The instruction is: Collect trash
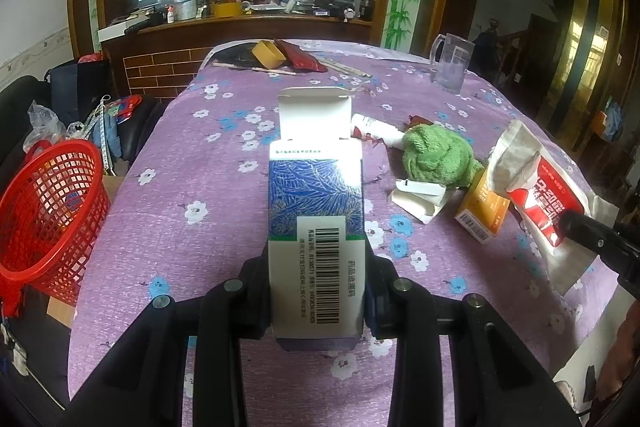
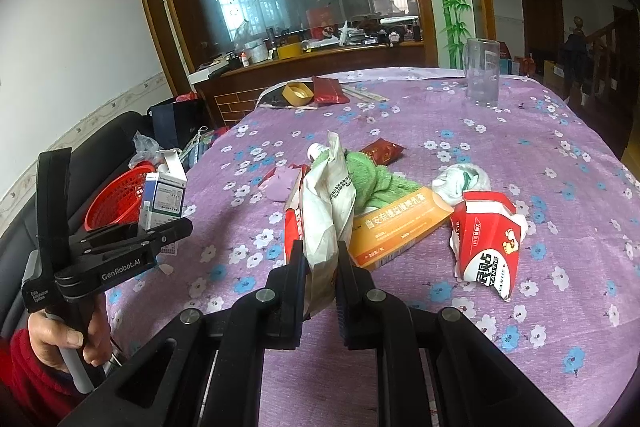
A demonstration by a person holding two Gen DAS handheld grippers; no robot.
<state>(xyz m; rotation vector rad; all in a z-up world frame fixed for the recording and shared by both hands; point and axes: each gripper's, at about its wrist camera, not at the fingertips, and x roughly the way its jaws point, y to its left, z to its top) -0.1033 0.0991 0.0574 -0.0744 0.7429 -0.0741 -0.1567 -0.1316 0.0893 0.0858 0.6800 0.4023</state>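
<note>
The left gripper [image 1: 318,291] pinches a light, crushable blue box [image 1: 316,211] at frame centre; the right gripper [image 2: 320,283], fingers tight, grips a limp, slippery foil pouch [image 2: 326,211] low on its body

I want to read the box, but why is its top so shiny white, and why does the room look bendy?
In the left wrist view, light glares off the blue and white box held in the left hand-held gripper, washing out the print near its open flap. In both views the fisheye lens bends the edges: the table bulges, and the corners go dark.
</note>
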